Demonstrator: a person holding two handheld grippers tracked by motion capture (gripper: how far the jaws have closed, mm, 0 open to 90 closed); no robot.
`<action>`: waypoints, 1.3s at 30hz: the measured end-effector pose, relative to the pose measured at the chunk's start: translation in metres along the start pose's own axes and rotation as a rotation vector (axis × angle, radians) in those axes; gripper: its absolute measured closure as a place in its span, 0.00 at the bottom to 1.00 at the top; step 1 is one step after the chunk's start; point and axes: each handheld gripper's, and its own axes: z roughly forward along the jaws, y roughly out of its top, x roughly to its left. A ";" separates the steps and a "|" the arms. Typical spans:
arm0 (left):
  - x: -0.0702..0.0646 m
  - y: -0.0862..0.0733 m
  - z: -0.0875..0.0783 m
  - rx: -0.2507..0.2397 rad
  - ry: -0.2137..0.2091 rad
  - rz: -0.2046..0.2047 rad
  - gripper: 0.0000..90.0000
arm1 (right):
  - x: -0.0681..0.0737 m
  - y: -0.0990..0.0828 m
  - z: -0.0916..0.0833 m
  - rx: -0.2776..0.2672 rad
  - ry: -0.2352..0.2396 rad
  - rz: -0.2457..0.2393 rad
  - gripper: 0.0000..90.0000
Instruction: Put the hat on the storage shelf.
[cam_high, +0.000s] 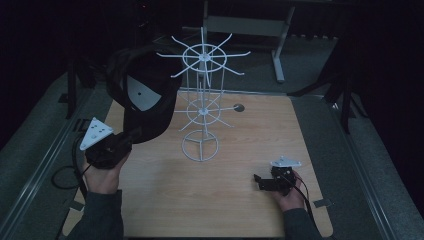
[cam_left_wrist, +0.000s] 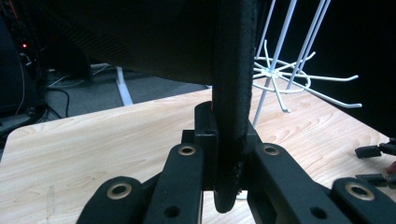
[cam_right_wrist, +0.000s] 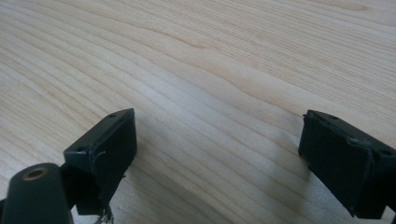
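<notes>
A black cap (cam_high: 145, 100) with a pale lining patch hangs in the air at the left, just beside a white wire rack (cam_high: 202, 100) with hooked arms on two tiers. My left gripper (cam_high: 131, 137) is shut on the cap's brim from below. In the left gripper view the brim (cam_left_wrist: 231, 93) runs upright between the jaws of the left gripper (cam_left_wrist: 229, 144), with the rack (cam_left_wrist: 280, 74) beyond it. At the front right, my right gripper (cam_high: 257, 181) rests low over the wooden table (cam_high: 250, 140). Its jaws stand wide apart around bare wood; the right gripper (cam_right_wrist: 217, 144) is open.
A small grey grommet (cam_high: 239, 107) sits in the tabletop behind the rack. A grey desk leg (cam_high: 280, 50) stands beyond the table's far edge. A cable (cam_high: 62, 177) loops off the table's left side. Dark floor surrounds the table.
</notes>
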 end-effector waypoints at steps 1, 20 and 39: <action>-0.001 0.000 0.001 -0.001 0.000 0.002 0.96 | 0.000 0.000 0.000 0.000 0.000 0.000 0.13; -0.016 0.000 0.011 0.015 0.052 0.089 0.96 | 0.000 0.000 0.000 0.000 0.000 0.000 0.13; -0.015 -0.011 0.018 0.048 0.019 0.122 0.87 | 0.000 0.000 0.000 0.000 0.001 0.000 0.13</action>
